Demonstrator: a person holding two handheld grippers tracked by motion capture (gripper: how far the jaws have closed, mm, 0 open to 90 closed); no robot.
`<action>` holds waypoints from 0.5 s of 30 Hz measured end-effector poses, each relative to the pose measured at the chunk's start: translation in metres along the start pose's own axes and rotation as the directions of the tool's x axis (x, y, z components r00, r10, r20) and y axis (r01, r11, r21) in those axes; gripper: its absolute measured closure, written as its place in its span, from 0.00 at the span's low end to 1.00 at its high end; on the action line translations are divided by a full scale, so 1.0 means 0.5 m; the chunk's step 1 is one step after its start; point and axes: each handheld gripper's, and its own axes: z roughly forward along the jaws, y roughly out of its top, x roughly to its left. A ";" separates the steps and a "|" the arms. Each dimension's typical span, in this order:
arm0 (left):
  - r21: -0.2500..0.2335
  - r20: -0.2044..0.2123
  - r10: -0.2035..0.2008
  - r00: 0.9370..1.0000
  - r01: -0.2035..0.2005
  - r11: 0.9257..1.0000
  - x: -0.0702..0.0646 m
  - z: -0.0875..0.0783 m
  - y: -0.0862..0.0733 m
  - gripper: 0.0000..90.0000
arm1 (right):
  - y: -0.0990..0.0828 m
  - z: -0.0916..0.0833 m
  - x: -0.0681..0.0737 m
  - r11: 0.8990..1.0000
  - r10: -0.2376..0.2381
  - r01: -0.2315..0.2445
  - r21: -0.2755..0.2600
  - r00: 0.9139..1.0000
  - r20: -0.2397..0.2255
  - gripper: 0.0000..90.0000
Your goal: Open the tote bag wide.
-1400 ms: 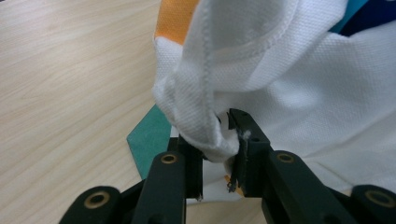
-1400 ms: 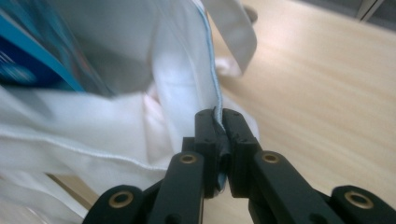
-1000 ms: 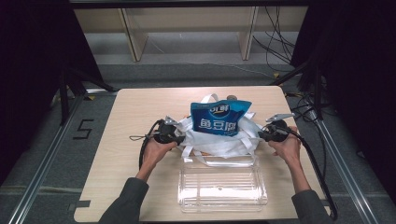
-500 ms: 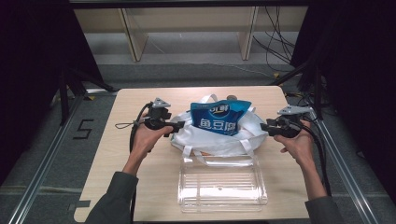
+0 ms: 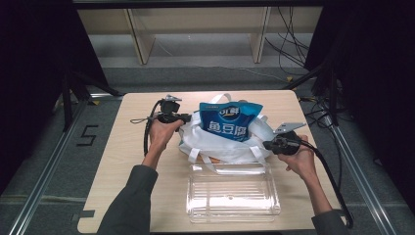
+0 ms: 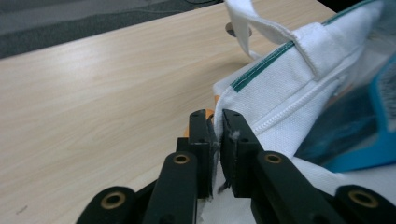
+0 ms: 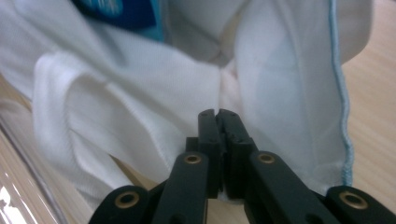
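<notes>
Both forearms reach forward over the table (image 5: 122, 161), the left gripper (image 6: 215, 128) and right gripper (image 7: 218, 122) having just closed, each now pinching an edge of the white bag (image 5: 215, 142) at mid-table, which holds a blue packet (image 5: 229, 120).

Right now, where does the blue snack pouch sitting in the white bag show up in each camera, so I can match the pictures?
High view: the blue snack pouch stands upright in the white bag, centre of the table.
Left gripper view: a blurred blue corner at the right edge, behind the bag's rim.
Right gripper view: a dark blue patch at the top left, above the folds.
Shared landmark: the white bag's cloth, which both grippers pinch.
</notes>
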 end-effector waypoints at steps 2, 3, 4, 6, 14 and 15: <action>0.014 0.005 -0.015 1.000 0.015 1.000 0.007 0.011 -0.003 0.93 | -0.009 0.017 0.002 1.000 -0.006 0.006 0.010 1.000 0.000 1.00; 0.029 -0.001 -0.030 1.000 0.030 0.999 0.012 0.022 -0.008 0.93 | -0.009 0.017 0.002 1.000 -0.006 0.006 0.010 1.000 0.000 1.00; 0.060 -0.012 -0.043 0.999 0.044 0.997 0.011 0.048 -0.020 0.94 | -0.017 0.028 0.005 0.999 0.025 -0.025 0.028 1.000 -0.003 1.00; 0.072 -0.017 -0.043 0.999 0.044 0.996 0.007 0.057 -0.025 0.95 | -0.020 0.033 0.002 0.999 0.023 -0.023 0.026 1.000 -0.003 1.00; 0.106 -0.017 -0.026 1.000 0.028 0.994 -0.001 0.084 -0.066 0.90 | -0.029 0.038 -0.001 0.998 0.037 -0.036 0.051 0.999 -0.016 1.00; 0.089 -0.012 -0.021 1.000 0.022 0.996 0.001 0.066 -0.060 0.87 | -0.025 0.029 -0.004 0.998 0.057 -0.057 0.020 0.998 -0.011 0.96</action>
